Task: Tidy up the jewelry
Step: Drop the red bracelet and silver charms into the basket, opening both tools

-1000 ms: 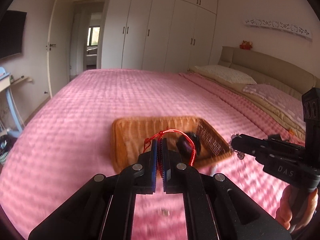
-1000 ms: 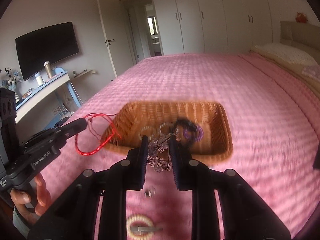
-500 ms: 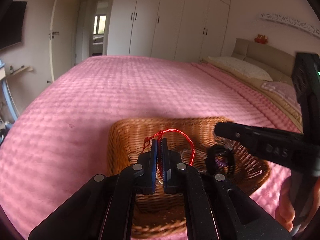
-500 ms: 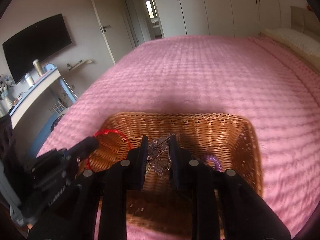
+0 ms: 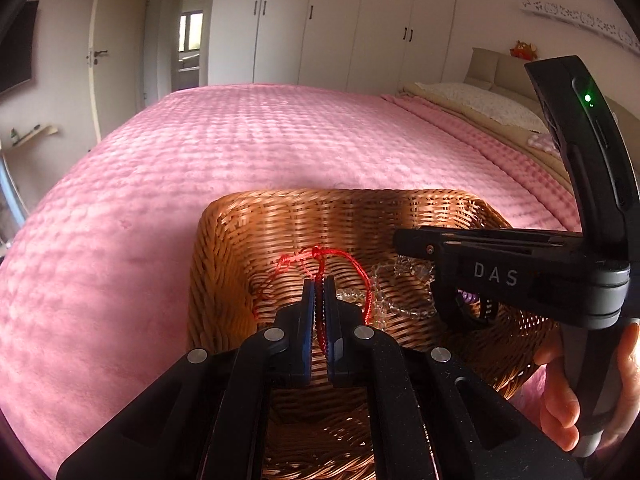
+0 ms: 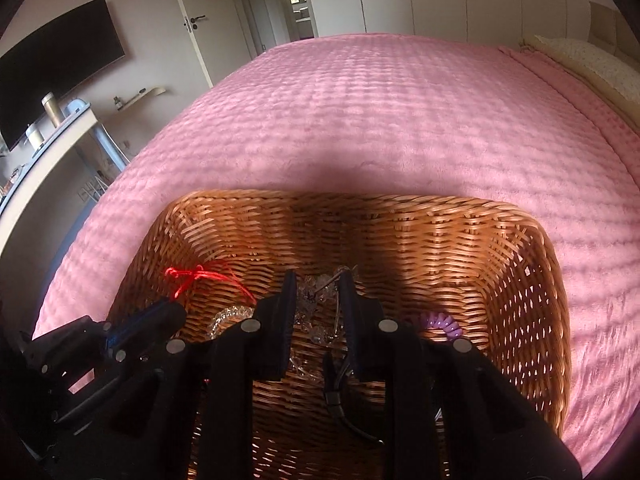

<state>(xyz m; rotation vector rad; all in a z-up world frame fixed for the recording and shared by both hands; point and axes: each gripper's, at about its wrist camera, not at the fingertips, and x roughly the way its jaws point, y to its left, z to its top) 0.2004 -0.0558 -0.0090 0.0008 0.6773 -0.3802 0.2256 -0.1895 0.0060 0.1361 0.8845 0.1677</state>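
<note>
A: Item one, the left gripper?
B: Fingers all but closed, pinching a red cord bracelet; its loop hangs low inside the wicker basket, near the left wall.

A: Item two, the right gripper?
B: Fingers part open with a clear beaded piece between them, low over the basket floor. Whether they grip it, I cannot tell.

A: Other contents?
B: A purple coil tie toward the right wall, and a clear bead strand on the floor.

A: Step in hand?
B: Depositing, by my reading. Next: part both pairs of fingers, then lift straight out so the cord does not snag.

A: Setting?
B: The basket sits near the foot edge of a bed with a pink quilted cover. White wardrobes, door, wall television.
</note>
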